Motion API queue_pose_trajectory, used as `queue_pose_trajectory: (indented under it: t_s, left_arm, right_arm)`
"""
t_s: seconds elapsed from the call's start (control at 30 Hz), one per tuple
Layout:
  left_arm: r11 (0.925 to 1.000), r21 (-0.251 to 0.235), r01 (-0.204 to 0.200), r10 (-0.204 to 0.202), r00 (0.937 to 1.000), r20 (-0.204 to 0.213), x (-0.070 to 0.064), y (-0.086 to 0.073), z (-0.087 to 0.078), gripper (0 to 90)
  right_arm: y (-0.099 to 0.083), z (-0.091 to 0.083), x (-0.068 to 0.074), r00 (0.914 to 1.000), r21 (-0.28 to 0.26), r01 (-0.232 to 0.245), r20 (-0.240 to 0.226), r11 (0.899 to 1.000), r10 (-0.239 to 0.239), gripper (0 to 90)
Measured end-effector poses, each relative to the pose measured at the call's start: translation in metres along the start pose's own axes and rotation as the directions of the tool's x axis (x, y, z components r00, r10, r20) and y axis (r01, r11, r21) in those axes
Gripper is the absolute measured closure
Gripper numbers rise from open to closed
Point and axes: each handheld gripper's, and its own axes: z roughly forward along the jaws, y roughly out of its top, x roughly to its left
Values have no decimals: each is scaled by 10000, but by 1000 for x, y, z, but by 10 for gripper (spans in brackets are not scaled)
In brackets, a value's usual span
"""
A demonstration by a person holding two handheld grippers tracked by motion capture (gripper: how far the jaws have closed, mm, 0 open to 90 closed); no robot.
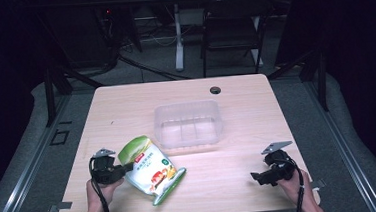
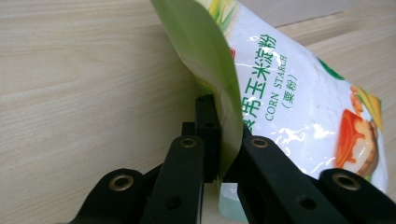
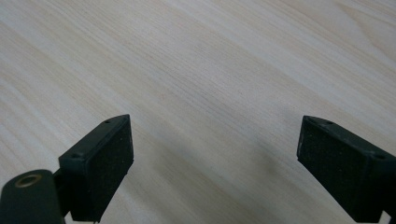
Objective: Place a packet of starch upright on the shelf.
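Pinching the green edge seam of the glossy white-and-green corn starch pouch (image 1: pixel 150 170) with my left gripper (image 1: pixel 125 168), I judged it soft, slippery and floppy. It lay just in front of the clear plastic tub (image 1: pixel 187 123); my right gripper (image 1: pixel 255 177) hung spread wide, holding nothing.

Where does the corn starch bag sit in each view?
High view: corn starch bag lies lower left of centre, its edge in the left gripper.
Left gripper view: it fills the upper right, pinched between the jaws.
Right gripper view: not in it.
Shared landmark: the wooden table.

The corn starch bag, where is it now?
In the high view, the corn starch bag lies at the table's near left, just before the clear plastic box, its edge clamped in the left gripper.
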Motion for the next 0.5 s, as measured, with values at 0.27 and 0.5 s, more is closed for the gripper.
queue_pose_trajectory:
  t_s: [0.27, 0.5]
  left_arm:
    - [9988, -441, 191, -183, 9997, 178, -4, 0, -9, 893]
    - [9990, -440, 91, -81, 9997, 234, -7, 1, -14, 894]
  right_arm:
    - [0, 0, 0, 9999, -76, -102, 13, 9999, 102, 102]
    - [0, 0, 0, 10000, -102, -90, -29, 9999, 90, 102]
